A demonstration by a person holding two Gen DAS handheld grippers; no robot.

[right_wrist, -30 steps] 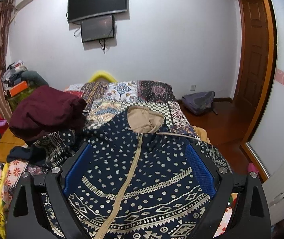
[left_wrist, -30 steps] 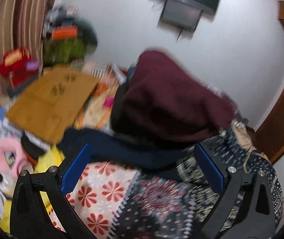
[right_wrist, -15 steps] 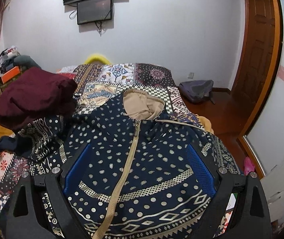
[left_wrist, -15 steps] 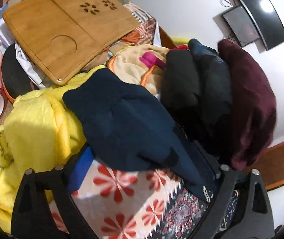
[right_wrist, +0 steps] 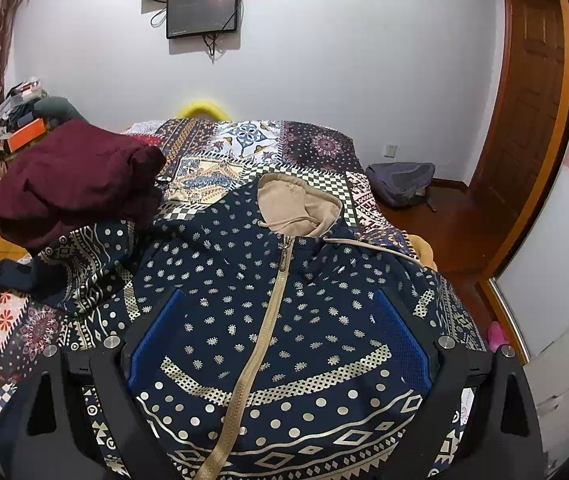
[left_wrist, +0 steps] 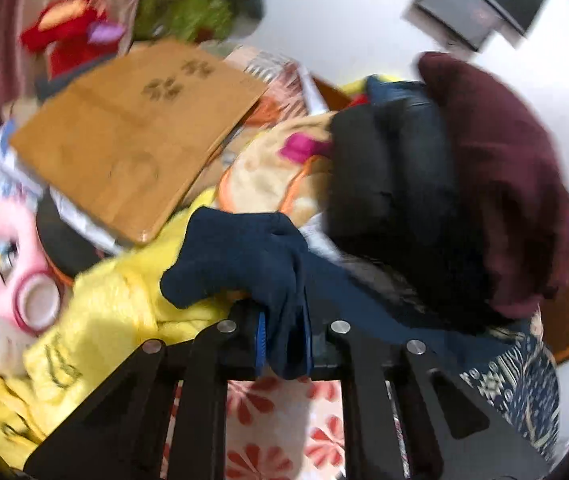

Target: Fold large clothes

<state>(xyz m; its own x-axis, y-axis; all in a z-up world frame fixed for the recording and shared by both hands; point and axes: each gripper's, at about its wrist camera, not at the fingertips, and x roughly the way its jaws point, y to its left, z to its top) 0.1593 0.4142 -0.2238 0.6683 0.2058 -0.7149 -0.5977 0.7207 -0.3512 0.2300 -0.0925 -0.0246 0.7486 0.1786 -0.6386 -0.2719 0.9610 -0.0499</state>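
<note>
**Left claw clamps sleeve cuff; folding barely begun**

Left claw (left_wrist: 284,340), jaws just closed, pinches the hoodie's (right_wrist: 284,320) navy cuff (left_wrist: 252,264). Right claw (right_wrist: 280,344) hovers agape above the hoodie, spread flat, zipped, unfolded beneath it. All folds remain.

Left wrist view looked down close at the bedside clutter; right wrist view faced along the bed (right_wrist: 244,148); both caught the maroon pile (left_wrist: 504,168).

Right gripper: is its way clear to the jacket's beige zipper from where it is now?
Probably yes. The right gripper stands open above the patterned jacket, with the zipper running up between its fingers and nothing lying over it. The left gripper, shut on the navy sleeve cuff, is off to the side.
</note>
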